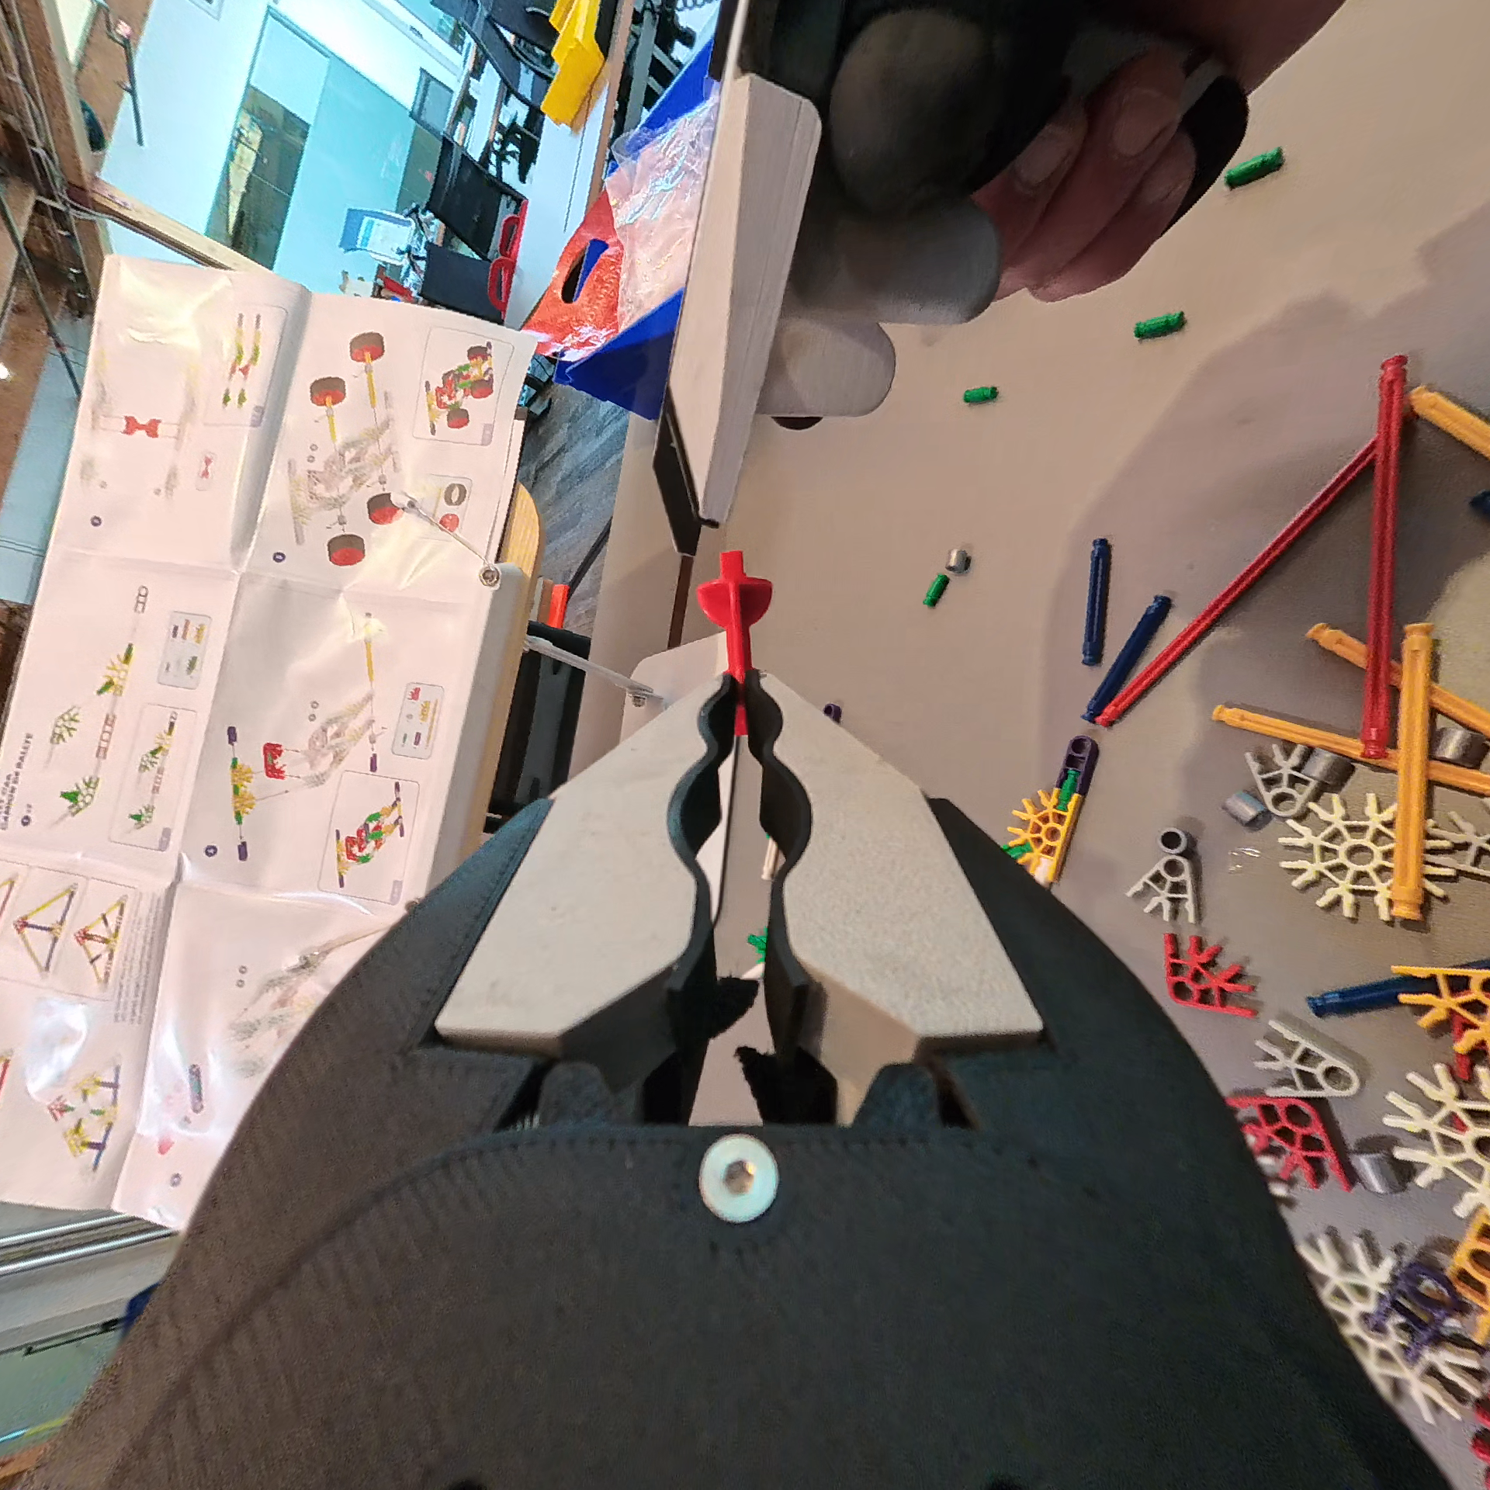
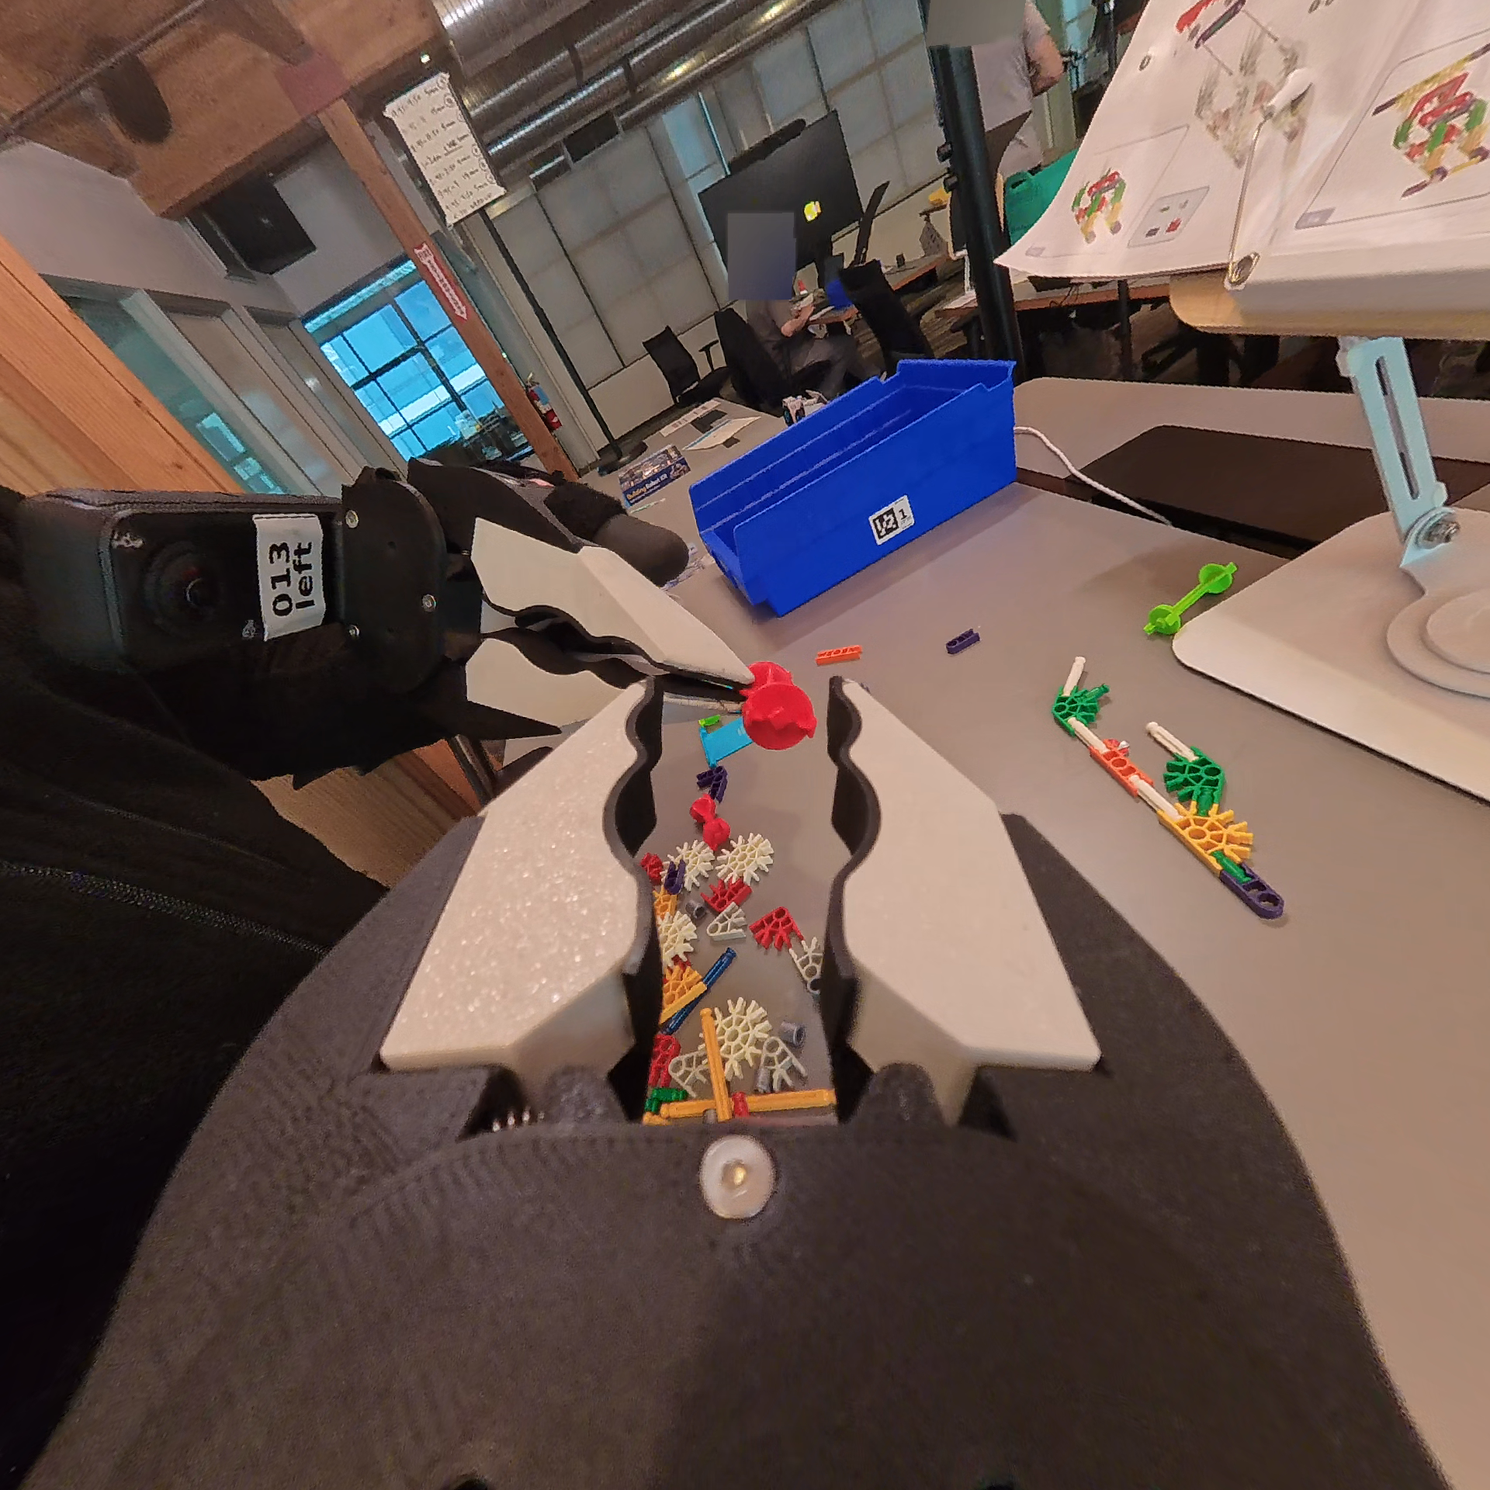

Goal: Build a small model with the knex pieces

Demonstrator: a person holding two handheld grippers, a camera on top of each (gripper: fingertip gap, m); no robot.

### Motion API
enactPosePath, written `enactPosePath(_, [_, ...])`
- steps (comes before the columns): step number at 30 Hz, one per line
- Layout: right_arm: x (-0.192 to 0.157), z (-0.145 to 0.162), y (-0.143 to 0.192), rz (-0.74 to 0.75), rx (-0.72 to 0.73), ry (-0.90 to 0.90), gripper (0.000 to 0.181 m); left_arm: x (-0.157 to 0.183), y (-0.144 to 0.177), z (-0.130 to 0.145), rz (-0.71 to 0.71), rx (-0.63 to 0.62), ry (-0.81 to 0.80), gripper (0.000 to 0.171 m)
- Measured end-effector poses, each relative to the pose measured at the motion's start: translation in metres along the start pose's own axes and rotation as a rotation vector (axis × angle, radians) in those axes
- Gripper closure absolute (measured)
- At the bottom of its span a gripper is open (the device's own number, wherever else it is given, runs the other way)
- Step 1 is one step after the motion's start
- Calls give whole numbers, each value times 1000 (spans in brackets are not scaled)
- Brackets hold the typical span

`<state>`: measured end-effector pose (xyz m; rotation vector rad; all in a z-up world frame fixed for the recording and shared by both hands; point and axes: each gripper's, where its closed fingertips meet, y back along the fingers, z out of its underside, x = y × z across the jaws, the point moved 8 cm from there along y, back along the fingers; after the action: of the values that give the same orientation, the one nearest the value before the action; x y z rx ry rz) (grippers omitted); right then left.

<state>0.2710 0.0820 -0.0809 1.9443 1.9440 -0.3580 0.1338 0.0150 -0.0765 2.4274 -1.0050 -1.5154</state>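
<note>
My left gripper (image 1: 739,685) is shut on a small red plastic connector piece (image 1: 734,613) that sticks out past its tips, held above the grey table (image 1: 1129,500). In the right wrist view the left gripper (image 2: 738,681) comes in from the left, with the red piece (image 2: 776,706) at its tip. My right gripper (image 2: 740,689) is open and empty, its fingers on either side of the red piece without touching it. In the left wrist view the right gripper's finger (image 1: 750,282) shows above, tilted, with a hand (image 1: 1113,161) behind it.
A pile of coloured rods and snowflake connectors (image 1: 1371,806) lies on the table, also below my right gripper (image 2: 726,951). A part-built chain of pieces (image 2: 1169,798), a lime-green piece (image 2: 1189,601), a blue bin (image 2: 863,492) and an instruction sheet on a stand (image 1: 242,645) are nearby. The grippers are tip to tip, or close to it.
</note>
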Motion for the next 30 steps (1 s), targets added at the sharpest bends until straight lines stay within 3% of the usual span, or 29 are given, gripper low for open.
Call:
enactPosePath(19, [-11,-9,0,-5,24,-7,152,-5,7,-16,-102,41,-305,171])
enactPosePath(30, [-9,-3,-7,-11,-16,37,164,-6,12,-16,-59,74,-287,171])
